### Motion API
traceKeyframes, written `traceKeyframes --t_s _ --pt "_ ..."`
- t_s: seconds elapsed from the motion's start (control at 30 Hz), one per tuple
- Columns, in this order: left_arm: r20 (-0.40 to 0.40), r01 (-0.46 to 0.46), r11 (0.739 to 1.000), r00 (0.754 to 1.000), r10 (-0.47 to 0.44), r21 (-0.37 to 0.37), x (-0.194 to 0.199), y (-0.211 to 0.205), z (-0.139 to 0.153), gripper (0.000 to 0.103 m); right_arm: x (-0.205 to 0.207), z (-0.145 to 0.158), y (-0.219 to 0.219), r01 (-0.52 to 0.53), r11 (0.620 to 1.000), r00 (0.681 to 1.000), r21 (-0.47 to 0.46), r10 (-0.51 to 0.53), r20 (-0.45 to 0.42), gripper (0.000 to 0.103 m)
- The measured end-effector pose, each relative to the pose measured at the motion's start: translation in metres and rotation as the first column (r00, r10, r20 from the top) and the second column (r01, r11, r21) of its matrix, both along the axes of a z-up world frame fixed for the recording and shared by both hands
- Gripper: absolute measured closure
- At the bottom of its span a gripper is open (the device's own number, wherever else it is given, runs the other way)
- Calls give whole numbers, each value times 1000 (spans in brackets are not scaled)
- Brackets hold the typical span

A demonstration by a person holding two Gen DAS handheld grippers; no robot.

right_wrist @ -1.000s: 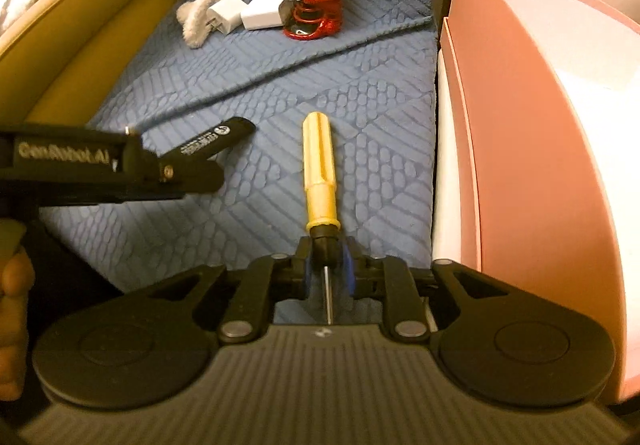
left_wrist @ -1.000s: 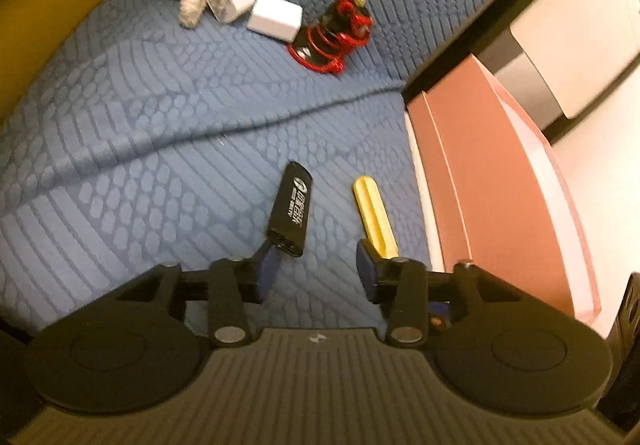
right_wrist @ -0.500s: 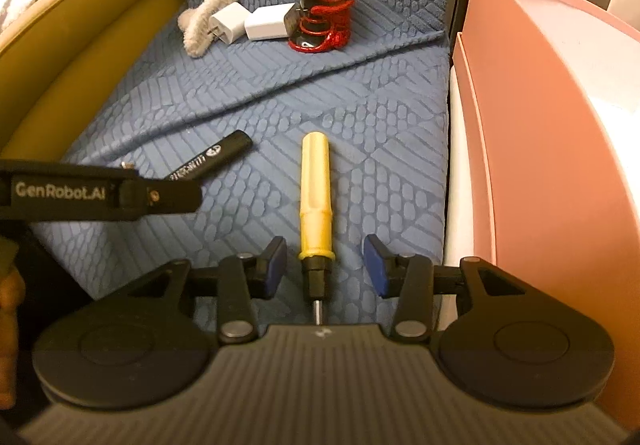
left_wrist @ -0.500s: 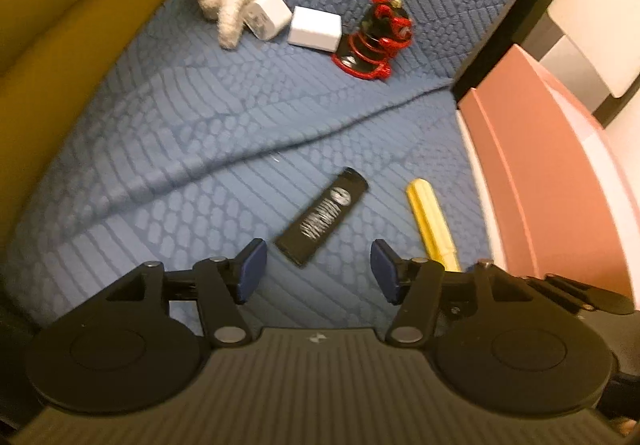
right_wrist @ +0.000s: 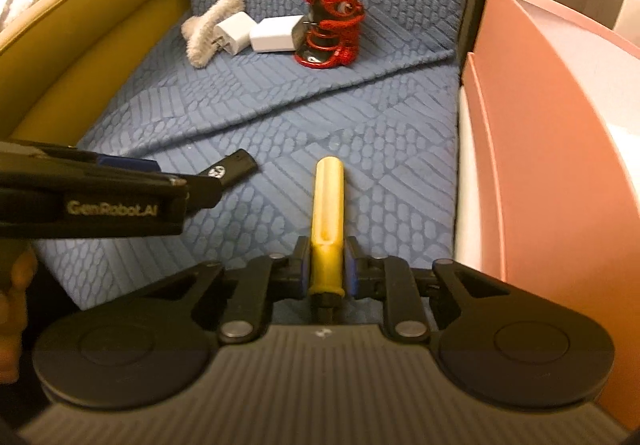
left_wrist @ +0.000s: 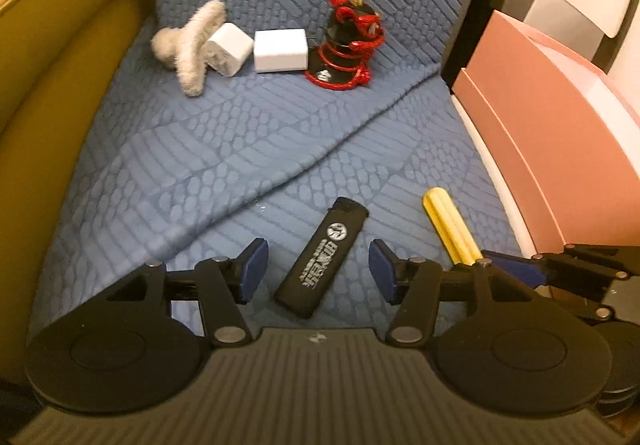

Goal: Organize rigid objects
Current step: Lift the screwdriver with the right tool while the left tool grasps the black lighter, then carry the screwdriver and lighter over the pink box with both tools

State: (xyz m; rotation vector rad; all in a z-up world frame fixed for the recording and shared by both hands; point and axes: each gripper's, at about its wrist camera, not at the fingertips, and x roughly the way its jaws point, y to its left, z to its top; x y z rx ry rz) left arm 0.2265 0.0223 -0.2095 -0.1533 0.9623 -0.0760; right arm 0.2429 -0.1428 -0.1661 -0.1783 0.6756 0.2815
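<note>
Yellow screwdriver [right_wrist: 328, 213], lying on the blue quilted cushion [left_wrist: 200, 149] beside the pink box [right_wrist: 540, 173], is pinched at its handle by the right gripper [right_wrist: 327, 271]. A black lighter [left_wrist: 322, 257] is straddled, untouched, by the spread left gripper [left_wrist: 318, 265].
</note>
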Motion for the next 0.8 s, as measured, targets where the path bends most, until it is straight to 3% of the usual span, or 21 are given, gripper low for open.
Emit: traceKeyframes --t_s 0.23,0.37,0.4,0.53,0.8 --pt "20 43 999 999 -44 23 9 -8 -6 55 2 1 -7 27 1000 999 11 -27 -24 82" --pt "42 66 994 997 -70 91 9 -19 -9 63 3 2 -7 27 999 999 19 -26 -34 82" --pt "46 75 991 996 -81 111 8 -22 -9 68 3 2 -8 27 999 999 22 -27 -35 82" --pt "54 98 981 993 -109 169 5 -32 -9 73 3 2 -8 25 1000 999 19 -24 -31 81" --pt "85 28 996 996 -35 84 -3 -20 3 75 8 7 -6 31 999 999 42 -30 -24 82"
